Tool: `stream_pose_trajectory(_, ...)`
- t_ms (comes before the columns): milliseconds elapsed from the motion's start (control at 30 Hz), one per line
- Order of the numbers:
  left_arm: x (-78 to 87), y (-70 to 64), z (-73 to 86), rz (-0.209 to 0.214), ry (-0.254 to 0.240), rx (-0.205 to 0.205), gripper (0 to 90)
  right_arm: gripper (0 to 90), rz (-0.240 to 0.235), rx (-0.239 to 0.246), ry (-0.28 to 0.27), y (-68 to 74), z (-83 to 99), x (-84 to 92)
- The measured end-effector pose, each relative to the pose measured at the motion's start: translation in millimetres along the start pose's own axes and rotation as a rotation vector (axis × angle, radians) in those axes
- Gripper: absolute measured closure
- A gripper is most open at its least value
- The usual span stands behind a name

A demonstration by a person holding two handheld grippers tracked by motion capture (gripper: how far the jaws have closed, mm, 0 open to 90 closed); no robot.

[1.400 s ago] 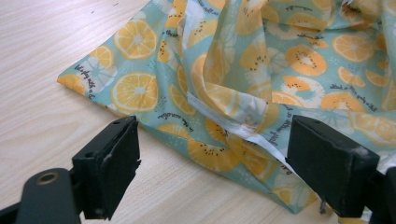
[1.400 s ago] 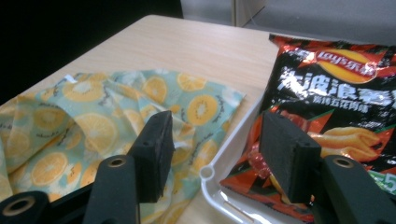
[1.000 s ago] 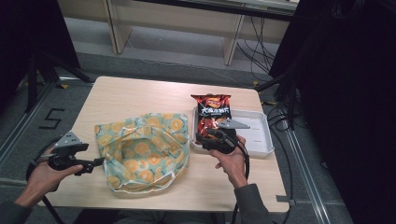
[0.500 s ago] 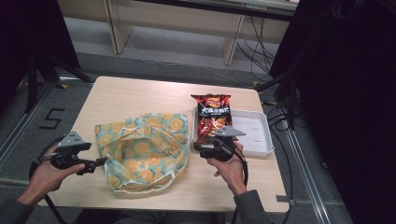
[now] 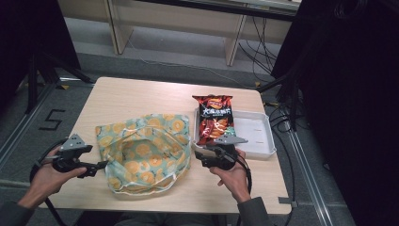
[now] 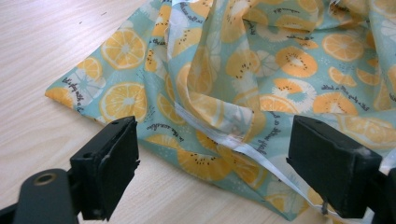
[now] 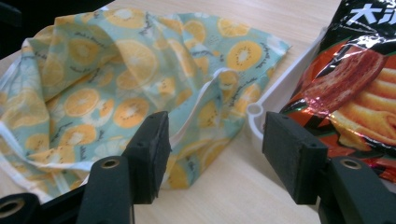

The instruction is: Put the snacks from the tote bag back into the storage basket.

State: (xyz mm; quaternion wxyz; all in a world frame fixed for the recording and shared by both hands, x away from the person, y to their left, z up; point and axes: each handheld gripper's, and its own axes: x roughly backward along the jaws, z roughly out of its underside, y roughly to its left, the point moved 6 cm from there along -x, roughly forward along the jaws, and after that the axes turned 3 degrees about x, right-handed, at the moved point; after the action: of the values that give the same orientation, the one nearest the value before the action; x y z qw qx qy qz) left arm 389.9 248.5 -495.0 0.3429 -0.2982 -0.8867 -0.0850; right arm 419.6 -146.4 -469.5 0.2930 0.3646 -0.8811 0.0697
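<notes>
The left gripper (image 5: pixel 99 167) stood with jaws spread and nothing between them, low over the near left edge of the fabric bag (image 5: pixel 143 153). The right gripper (image 5: pixel 199 156) was likewise spread and empty, its jaws having just widened slightly, between the bag's right edge and the tray (image 5: pixel 263 141).

The bag lay crumpled at the middle of the wooden table (image 5: pixel 141 94), thin cloth printed with orange slices, white-hemmed; its small script was illegible. The glossy red snack packet (image 5: pixel 214 117) bore large white characters, cut off in the right gripper view. It lay partly in the white plastic tray.
</notes>
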Motion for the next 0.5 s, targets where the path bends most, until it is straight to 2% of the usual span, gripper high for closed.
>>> stream_pose_trajectory(33,-1.0,-0.9,-0.3,-0.001,-0.005,0.016,15.7,42.1,-0.001,0.0,0.01,0.7,1.1,2.6)
stream_pose_trajectory(67,-0.3,-0.4,0.3,-0.002,0.008,0.005,15.7,41.9,-0.002,0.001,-0.004,1.4,2.0,2.2)
stream_pose_trajectory(100,-1.1,-1.7,0.2,0.002,-0.001,0.019,15.7,41.6,-0.006,0.007,0.005,0.7,3.6,4.7)
stream_pose_trajectory(133,0.0,-0.3,0.4,-0.002,0.005,-0.01,15.7,41.6,-0.006,0.007,0.005,0.7,3.6,4.7)
stream_pose_trajectory(167,-0.3,-1.2,-0.4,0.002,-0.002,-0.008,15.8,41.3,-0.002,-0.007,0.016,1.8,4.9,6.1)
stream_pose_trajectory(233,-0.6,-1.9,-0.5,0.0,-0.002,-0.001,15.8,41.2,-0.007,0.019,0.011,-0.2,8.2,4.9)
stream_pose_trajectory(267,-1.9,-2.0,-0.8,-0.001,-0.017,-0.001,15.7,41.2,-0.007,0.006,0.027,0.8,10.0,6.0)
stream_pose_trajectory(300,-2.2,-2.7,-0.9,-0.002,-0.015,0.006,15.7,40.6,-0.008,0.017,0.017,0.4,11.0,6.3)
stream_pose_trajectory(333,-0.6,-2.3,-0.1,0.001,0.008,-0.017,15.7,40.1,-0.013,0.0,0.018,2.3,11.6,6.8)
stream_pose_trajectory(367,-0.6,-2.3,-0.1,0.001,0.008,-0.017,15.8,40.1,-0.013,0.0,0.018,2.3,11.6,6.8)
stream_pose_trajectory(400,-1.7,-3.9,-1.1,-0.001,-0.017,-0.009,15.8,39.7,-0.01,-0.024,0.025,4.4,12.5,8.3)
stream_pose_trajectory(433,-1.4,-5.2,-1.2,0.004,-0.015,0.001,15.7,39.6,0.003,0.012,0.028,1.5,13.2,9.7)
stream_pose_trajectory(467,-1.2,-7.0,-0.5,0.008,-0.018,0.017,15.8,39.4,-0.009,0.034,0.01,1.6,12.8,8.7)
stream_pose_trajectory(500,-0.3,-7.4,0.6,0.001,-0.018,0.007,15.7,38.9,-0.005,-0.014,0.015,5.5,14.2,10.1)
